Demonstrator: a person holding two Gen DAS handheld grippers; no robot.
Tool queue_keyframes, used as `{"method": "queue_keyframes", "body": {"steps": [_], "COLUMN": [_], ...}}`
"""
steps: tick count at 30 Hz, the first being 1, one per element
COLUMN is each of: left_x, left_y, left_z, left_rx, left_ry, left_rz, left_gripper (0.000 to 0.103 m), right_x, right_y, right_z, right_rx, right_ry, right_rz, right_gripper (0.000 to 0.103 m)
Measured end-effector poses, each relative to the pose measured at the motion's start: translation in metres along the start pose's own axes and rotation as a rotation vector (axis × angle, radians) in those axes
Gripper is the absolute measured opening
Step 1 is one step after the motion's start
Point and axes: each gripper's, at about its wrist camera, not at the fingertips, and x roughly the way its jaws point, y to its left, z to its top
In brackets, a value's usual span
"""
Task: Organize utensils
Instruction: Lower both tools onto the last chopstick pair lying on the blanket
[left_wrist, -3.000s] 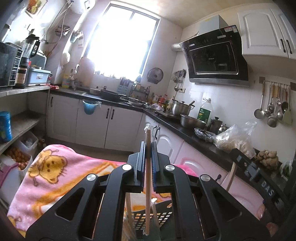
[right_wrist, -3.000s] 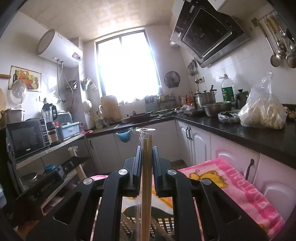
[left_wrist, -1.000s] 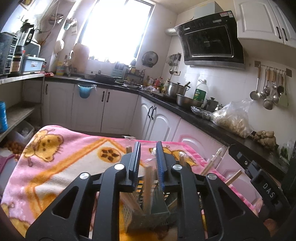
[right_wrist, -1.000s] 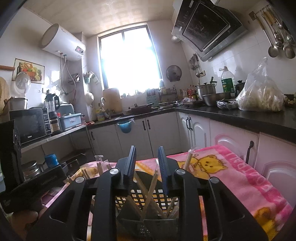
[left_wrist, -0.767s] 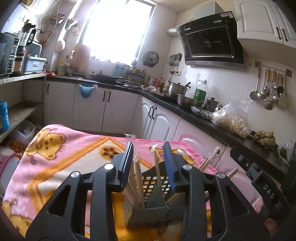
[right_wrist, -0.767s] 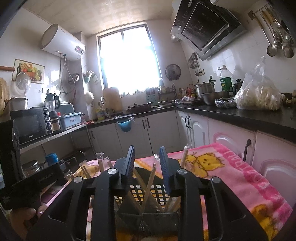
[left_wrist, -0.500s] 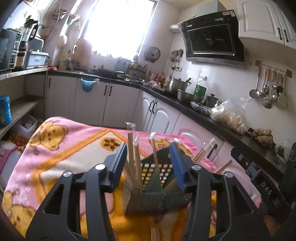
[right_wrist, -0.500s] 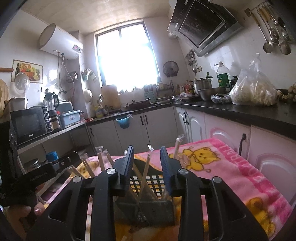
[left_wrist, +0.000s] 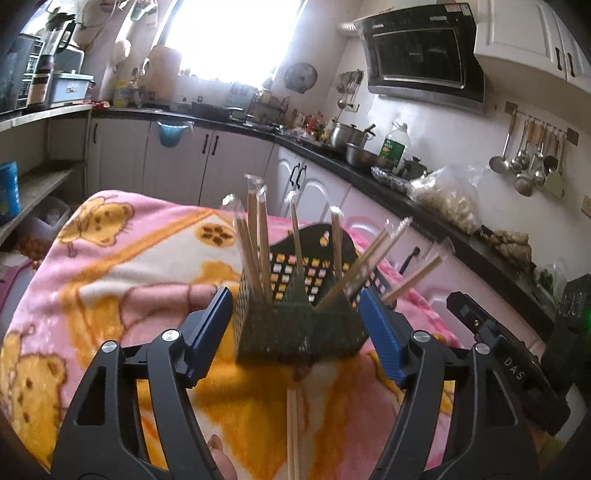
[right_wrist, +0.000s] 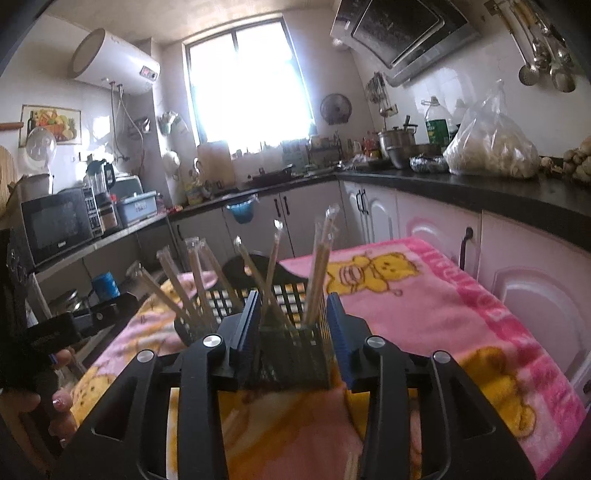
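We see thin, light chopsticks (left_wrist: 293, 435) lying on the blanket (left_wrist: 110, 266) near the basket (left_wrist: 299, 325). Both our left tongs (left_wrist: 295, 321) and right tongs (right_wrist: 291, 328) are wide and empty. We should pinch the sticks mid-way, gently.

Left tool (left_wrist: 295, 321) gapes wide before the chopstick-filled basket (left_wrist: 299, 325).

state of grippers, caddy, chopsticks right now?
left gripper: open, holding nothing
right gripper: open, holding nothing
black mesh caddy: upright on the pink blanket
wrapped chopsticks: standing in the caddy, leaning at different angles
loose chopstick pair: flat on the blanket, outside the caddy
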Motion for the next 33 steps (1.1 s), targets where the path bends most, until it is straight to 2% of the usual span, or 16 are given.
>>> {"method": "queue_keyframes", "body": {"steps": [11, 26, 33], "left_x": [-0.005, -0.001, 0.007], "left_y": [-0.004, -0.015, -0.018], "left_z": [-0.027, -0.062, -0.083], "left_rx": [-0.015, 0.017, 0.036], "left_ry": [0.068, 0.180, 0.249], "left_rz": [-0.008, -0.009, 0.005], "left_gripper": [0.072, 0.073, 0.073], "right_x": [-0.019, -0.038, -0.036], "right_y": [-0.013, -0.018, -0.023], "right_z": [-0.017, -0.043, -0.061], "right_rx": [0.013, -0.060, -0.068], "right_ry": [0.090, 0.231, 0.327], "right_rz": [0.003, 0.015, 0.008], "right_gripper": [0.050, 0.051, 0.051]}}
